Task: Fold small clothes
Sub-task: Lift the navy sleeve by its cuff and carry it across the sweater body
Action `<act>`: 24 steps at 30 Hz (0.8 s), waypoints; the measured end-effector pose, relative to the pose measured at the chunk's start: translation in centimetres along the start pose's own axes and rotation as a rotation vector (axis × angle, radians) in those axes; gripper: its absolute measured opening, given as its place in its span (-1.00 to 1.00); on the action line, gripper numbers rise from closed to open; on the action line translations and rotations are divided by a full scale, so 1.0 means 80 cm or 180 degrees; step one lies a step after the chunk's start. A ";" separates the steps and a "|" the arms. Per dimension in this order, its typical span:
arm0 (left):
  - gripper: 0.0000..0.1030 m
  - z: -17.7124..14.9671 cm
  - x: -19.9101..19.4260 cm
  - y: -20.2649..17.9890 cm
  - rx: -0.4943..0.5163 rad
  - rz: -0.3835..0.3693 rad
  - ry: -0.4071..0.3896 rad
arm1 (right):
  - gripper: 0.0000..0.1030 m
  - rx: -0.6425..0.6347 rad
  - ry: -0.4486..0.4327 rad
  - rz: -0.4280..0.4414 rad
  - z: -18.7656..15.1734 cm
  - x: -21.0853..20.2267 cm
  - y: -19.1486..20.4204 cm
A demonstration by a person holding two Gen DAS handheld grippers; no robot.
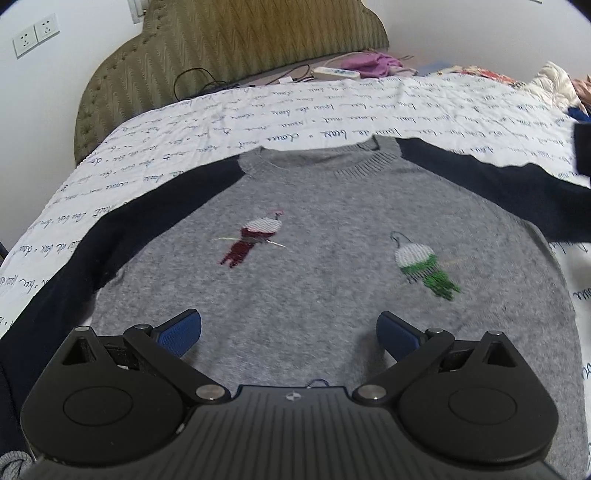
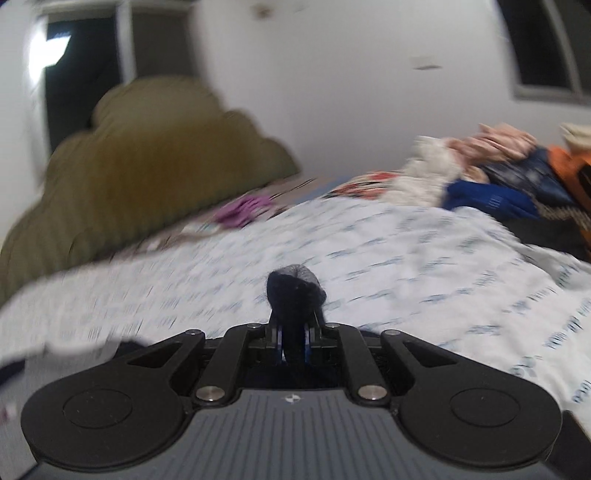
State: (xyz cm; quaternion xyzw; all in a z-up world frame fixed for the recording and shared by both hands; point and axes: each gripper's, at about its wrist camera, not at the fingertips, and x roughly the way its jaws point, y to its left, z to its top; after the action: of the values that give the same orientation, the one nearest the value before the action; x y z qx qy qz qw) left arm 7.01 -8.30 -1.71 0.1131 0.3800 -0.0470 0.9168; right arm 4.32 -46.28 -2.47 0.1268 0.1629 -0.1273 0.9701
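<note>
The grey knitted sweater with navy sleeves [image 1: 332,221] is lying flat beneath the wide-spread left gripper [image 1: 289,328]. The right gripper [image 2: 293,341] is pinching the sweater's dark navy cuff [image 2: 295,291], which is bunching above its jaws.

Olive headboard [image 1: 229,48] behind script-print bedsheet [image 1: 332,107]; wall sockets [image 1: 35,35], white power strip [image 1: 336,72], purple cloth [image 1: 373,62].
</note>
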 end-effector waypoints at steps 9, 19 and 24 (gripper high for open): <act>0.97 -0.002 0.008 0.018 -0.0113 0.0009 0.0044 | -0.80 -0.0654 0.0236 0.0325 -0.030 0.006 0.107; 0.99 -0.005 0.012 0.041 -0.0210 0.0036 0.0111 | -0.80 -0.0883 0.0305 0.0667 -0.038 0.010 0.195; 0.99 -0.008 0.014 0.051 -0.0242 0.0064 0.0146 | -0.80 -0.0935 0.0378 0.0753 -0.043 0.017 0.224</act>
State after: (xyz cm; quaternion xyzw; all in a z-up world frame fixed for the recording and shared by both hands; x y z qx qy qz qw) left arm 8.09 -4.18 -2.25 0.0831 0.4013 -0.0208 0.9119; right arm 9.80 -28.81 -2.41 0.0093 0.2207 0.0204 0.9751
